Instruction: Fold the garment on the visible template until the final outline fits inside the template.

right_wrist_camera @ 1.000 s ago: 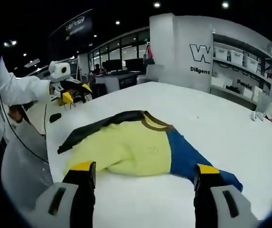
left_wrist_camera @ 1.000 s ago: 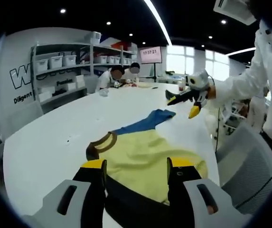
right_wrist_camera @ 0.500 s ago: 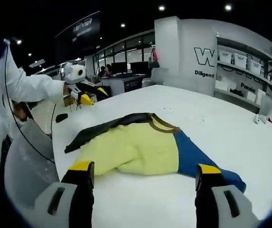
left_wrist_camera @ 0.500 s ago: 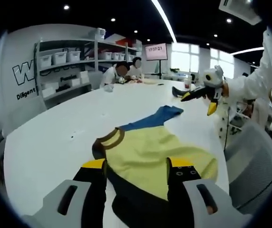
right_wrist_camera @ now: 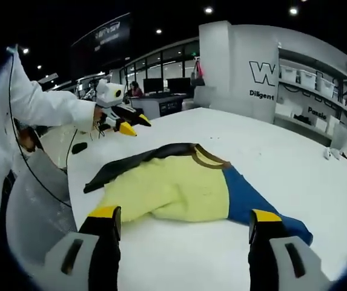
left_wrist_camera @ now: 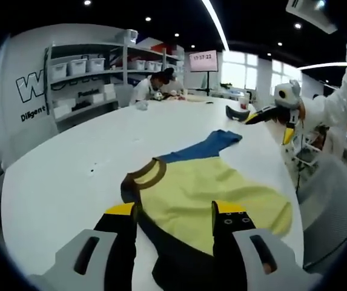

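Both grippers agape above garment (right_wrist_camera: 179, 191).

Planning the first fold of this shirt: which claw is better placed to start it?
Probably the right claw: it hangs open just short of the shirt, the blue sleeve near its jaw. The left claw is held off past the dark sleeve.

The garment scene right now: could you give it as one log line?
garment: flat on white table, unfolded | left hand-held gripper: open, empty | right hand-held gripper: open, empty
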A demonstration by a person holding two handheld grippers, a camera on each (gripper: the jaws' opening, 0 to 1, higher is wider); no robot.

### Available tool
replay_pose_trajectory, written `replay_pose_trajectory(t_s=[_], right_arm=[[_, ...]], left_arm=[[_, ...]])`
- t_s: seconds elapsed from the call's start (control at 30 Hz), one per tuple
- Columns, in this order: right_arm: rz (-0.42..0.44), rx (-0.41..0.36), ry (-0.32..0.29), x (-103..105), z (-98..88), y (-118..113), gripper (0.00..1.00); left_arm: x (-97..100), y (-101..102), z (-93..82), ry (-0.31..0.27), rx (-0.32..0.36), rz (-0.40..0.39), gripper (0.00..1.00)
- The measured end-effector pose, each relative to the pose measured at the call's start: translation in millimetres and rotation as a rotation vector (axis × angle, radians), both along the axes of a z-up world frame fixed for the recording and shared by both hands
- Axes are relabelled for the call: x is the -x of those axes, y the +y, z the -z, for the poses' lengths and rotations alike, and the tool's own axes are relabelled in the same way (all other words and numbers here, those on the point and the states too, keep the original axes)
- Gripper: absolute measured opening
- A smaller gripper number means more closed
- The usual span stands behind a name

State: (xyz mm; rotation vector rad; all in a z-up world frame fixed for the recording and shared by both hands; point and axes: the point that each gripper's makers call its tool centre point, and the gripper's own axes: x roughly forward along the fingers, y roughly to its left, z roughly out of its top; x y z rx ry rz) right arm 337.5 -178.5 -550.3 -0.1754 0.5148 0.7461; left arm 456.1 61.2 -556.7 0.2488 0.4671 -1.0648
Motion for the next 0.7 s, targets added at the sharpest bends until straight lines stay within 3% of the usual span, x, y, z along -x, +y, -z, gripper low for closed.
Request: replay_pose_trajectory(t_s=[0.57,0.7], right_arm=[[-0.013,0.004,0.007,6.7,0.4,4.8,0.88],[-0.016,0.007,0.011,6.9,2.3,4.9,0.88]], left_arm=[[-37.4,-3.1,26.8,0.059,-0.014,-0.066,0.45],[-46.1,-6.9,39.9,0.084,-0.036,-0.098,0.43]])
